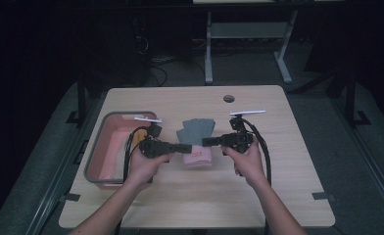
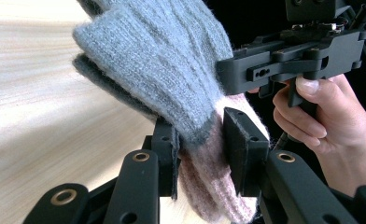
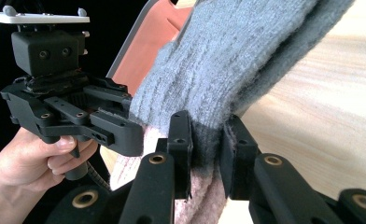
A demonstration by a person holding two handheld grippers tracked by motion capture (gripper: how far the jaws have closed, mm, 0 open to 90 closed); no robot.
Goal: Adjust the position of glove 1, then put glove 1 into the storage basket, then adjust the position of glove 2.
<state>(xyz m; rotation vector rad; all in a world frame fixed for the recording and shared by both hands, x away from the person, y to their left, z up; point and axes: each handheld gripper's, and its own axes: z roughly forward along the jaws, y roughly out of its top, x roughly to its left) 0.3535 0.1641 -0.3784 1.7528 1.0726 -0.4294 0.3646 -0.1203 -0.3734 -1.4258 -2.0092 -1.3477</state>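
Gloves, grey and pink, hung clamped between left gripper and right gripper; uneven pulling could have slipped the knit free.

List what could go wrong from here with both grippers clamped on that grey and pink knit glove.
1. The left gripper and right gripper pinch the glove from opposite sides near its grey-pink seam; pulling apart could stretch the knit or make it slip.
2. The grey fingers hang loose and may drag on the table.
3. The bin sits close by the left hand; a swing could knock it.
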